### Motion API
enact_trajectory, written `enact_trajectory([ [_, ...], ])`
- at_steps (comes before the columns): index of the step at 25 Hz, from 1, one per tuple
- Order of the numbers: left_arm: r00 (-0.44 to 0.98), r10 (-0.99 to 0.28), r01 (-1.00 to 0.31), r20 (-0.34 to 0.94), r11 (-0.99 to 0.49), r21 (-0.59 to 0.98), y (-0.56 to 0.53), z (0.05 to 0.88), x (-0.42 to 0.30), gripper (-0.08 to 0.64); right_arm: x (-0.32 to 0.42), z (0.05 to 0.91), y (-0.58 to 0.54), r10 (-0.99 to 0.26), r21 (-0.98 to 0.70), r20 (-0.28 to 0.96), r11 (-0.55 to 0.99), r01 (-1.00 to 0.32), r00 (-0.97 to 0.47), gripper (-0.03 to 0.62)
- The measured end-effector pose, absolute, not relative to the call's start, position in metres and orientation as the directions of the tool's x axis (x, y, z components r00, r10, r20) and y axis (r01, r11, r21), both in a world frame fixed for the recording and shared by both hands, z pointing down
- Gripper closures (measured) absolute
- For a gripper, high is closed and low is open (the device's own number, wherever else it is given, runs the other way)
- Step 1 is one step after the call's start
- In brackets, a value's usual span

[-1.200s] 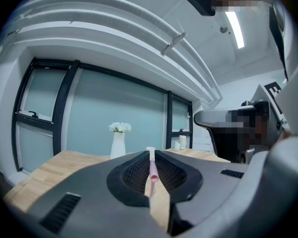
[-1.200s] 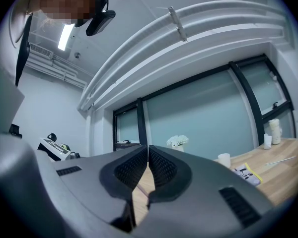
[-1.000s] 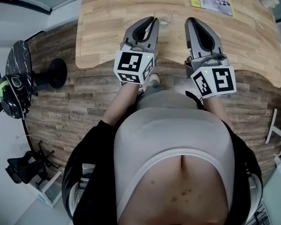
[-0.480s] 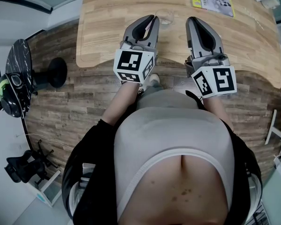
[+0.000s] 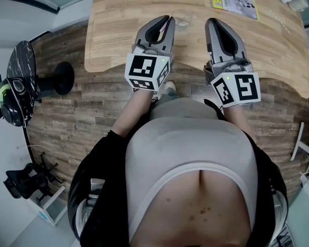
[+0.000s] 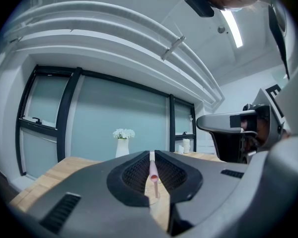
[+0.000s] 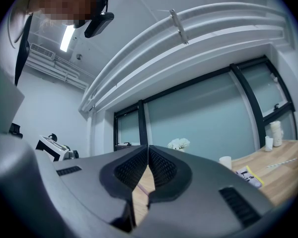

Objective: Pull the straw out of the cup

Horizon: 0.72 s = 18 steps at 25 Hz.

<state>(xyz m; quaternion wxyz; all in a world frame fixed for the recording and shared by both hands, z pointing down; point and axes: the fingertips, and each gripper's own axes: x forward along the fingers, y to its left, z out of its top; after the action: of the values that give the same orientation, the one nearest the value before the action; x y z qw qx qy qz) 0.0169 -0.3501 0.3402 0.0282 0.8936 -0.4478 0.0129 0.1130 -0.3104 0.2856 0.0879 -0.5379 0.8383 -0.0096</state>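
Left gripper view: left gripper (image 6: pixel 152 154) clamps the straw (image 6: pixel 153 173), poised to draw it from the cup (image 5: pixel 181 18); right gripper (image 7: pixel 148 147) closed, empty.

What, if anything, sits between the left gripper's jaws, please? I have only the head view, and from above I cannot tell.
Observer: In its own view the left gripper is shut on a thin pink straw. The straw is pinched at the jaw tips, and one end of it reaches back towards the camera.
Operator: Thank you. And what about the other one?
Observer: The right gripper has its jaw tips together, with nothing between them.
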Motion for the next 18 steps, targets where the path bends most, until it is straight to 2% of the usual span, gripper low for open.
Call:
enact_trajectory([
  [18, 0.579, -0.815, -0.815, 0.02, -0.578, 0.05, -0.34, 0.324, 0.014, 0.525, 0.115, 0.28, -0.299, -0.896, -0.107, -0.147, 0.436, -0.894, -0.42, 0.561],
])
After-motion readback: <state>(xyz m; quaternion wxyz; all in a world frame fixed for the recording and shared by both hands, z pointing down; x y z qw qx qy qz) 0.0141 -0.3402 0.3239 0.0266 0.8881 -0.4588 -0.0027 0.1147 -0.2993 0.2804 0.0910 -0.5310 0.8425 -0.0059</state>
